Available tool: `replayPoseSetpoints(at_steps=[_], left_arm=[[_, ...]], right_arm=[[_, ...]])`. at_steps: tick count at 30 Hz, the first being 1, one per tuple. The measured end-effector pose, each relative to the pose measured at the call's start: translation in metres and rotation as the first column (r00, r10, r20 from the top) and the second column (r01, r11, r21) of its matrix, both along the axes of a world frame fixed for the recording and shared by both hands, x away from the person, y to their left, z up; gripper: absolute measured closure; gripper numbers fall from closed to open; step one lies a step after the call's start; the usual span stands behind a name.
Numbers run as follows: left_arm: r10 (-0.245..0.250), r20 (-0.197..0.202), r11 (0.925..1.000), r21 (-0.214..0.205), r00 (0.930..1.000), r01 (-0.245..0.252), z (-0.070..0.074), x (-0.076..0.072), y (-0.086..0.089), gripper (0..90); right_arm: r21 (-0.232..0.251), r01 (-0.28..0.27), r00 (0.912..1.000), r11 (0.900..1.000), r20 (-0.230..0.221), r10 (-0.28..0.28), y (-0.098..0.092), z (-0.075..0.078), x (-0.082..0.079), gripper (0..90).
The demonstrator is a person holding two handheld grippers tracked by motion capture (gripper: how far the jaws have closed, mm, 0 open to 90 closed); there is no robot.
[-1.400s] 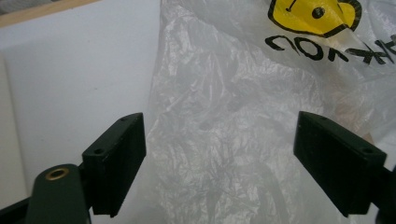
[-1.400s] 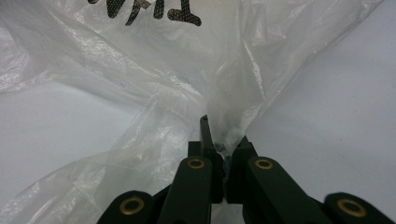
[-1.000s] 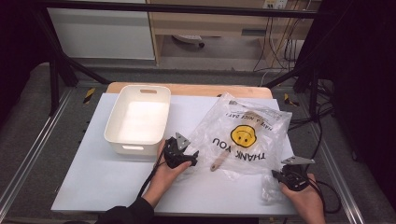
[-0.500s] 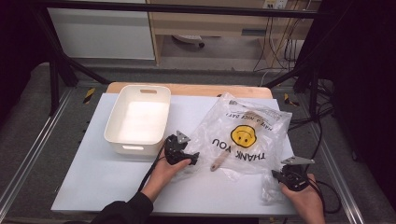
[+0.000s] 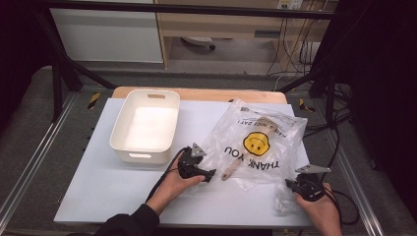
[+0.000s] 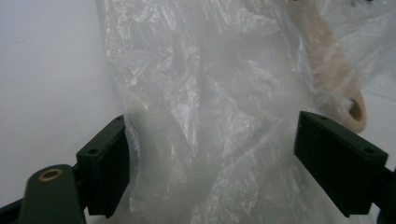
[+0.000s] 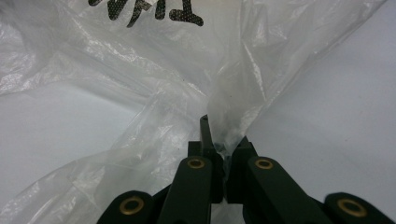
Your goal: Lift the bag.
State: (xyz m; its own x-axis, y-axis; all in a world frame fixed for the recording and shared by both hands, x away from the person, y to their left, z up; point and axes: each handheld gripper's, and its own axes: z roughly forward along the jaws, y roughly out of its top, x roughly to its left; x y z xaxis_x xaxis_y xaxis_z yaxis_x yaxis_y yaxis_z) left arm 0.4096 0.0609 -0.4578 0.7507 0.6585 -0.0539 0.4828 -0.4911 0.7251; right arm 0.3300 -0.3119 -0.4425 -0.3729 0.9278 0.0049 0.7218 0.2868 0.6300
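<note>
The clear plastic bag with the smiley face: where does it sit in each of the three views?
High view: the plastic bag lies right of centre on the table, beside the white bin.
Left gripper view: crumpled film runs from the top down between the open jaws of the left gripper.
Right gripper view: it spreads across the top, a corner pinched by the right gripper.
Shared landmark: the black lettering.

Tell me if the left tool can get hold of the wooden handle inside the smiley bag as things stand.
Probably not directly. The left tool stands open at the plastic bag, but the film lies over the wooden handle, which sits off to one side of its jaws. The right tool pinches a bag corner.
</note>
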Motion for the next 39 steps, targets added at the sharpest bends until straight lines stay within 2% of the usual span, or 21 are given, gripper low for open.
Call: replayPoseSetpoints(at_steps=[1, 3, 6, 9, 12, 14, 16, 19, 23, 26, 32, 34, 36, 39], left_arm=[[-0.01, 0.005, 0.9999, 0.013, 0.9999, 0.01, 0.0, -0.002, -0.001, 16.8], [-0.018, 0.01, 0.9998, 0.013, 0.9998, 0.018, 0.0, -0.005, -0.003, 18.5], [-0.022, 0.05, 0.999, 0.04, 0.9985, 0.02, -0.002, -0.009, -0.006, 21.4], [-0.017, 0.062, 0.9994, 0.031, 0.9979, 0.015, -0.002, -0.013, -0.007, 24.3], [-0.021, 0.045, 0.9997, 0.013, 0.9988, 0.021, -0.002, -0.016, -0.01, 26.4], [-0.033, 0.061, 0.999, 0.031, 0.9976, 0.031, -0.002, -0.019, -0.013, 26.2], [-0.027, 0.062, 0.9992, 0.031, 0.9977, 0.025, -0.002, -0.02, -0.014, 27.6], [-0.049, 0.068, 0.9983, 0.035, 0.9965, 0.047, 0.0, -0.024, -0.016, 37.7], [-0.083, 0.068, 0.9958, 0.043, 0.9942, 0.08, 0.001, -0.029, -0.02, 58.1], [-0.095, 0.074, 0.9943, 0.055, 0.9928, 0.091, 0.002, -0.033, -0.023, 66.9], [-0.097, 0.067, 0.9945, 0.046, 0.993, 0.094, 0.002, -0.034, -0.023, 76.3], [-0.095, 0.07, 0.9948, 0.043, 0.993, 0.092, 0.002, -0.034, -0.024, 82.6], [-0.092, 0.053, 0.9955, 0.024, 0.9943, 0.091, 0.002, -0.033, -0.023, 88.2], [-0.091, 0.033, 0.9959, 0.001, 0.9953, 0.091, 0.002, -0.03, -0.02, 89.6]], right_arm=[[0.002, -0.002, 1.0, 1.0, -0.001, 0.002, 0.0, 0.0, 0.0, 90.0], [0.002, -0.008, 1.0, 1.0, -0.003, 0.008, 0.002, 0.0, 0.0, 90.0], [0.005, -0.008, 1.0, 1.0, -0.003, 0.008, 0.002, 0.0, 0.0, 90.0], [0.008, -0.012, 0.9999, 0.9999, -0.004, 0.012, 0.003, 0.0, 0.0, 90.0], [0.01, -0.017, 0.9998, 0.9998, -0.006, 0.017, 0.005, 0.0, 0.0, 90.0], [0.01, -0.023, 0.9997, 0.9997, -0.004, 0.023, 0.006, 0.0, 0.0, 90.0], [0.01, -0.025, 0.9997, 0.9996, -0.005, 0.025, 0.007, 0.0, 0.001, 90.0], [0.014, -0.035, 0.9993, 0.9993, -0.011, 0.035, 0.009, 0.0, 0.001, 90.0], [0.014, -0.041, 0.9991, 0.999, -0.008, 0.042, 0.011, 0.0, 0.001, 90.0], [0.014, -0.05, 0.9987, 0.9986, -0.01, 0.05, 0.013, 0.0, 0.001, 90.0], [0.015, -0.068, 0.9977, 0.9976, -0.006, 0.068, 0.019, 0.0, 0.002, 90.0], [0.015, -0.074, 0.9972, 0.9971, -0.008, 0.074, 0.02, 0.0, 0.003, 90.0], [0.013, -0.077, 0.997, 0.9969, -0.007, 0.078, 0.021, 0.001, 0.003, 90.0], [0.019, -0.078, 0.9969, 0.9967, 0.007, 0.078, 0.022, 0.003, 0.002, 90.0]])
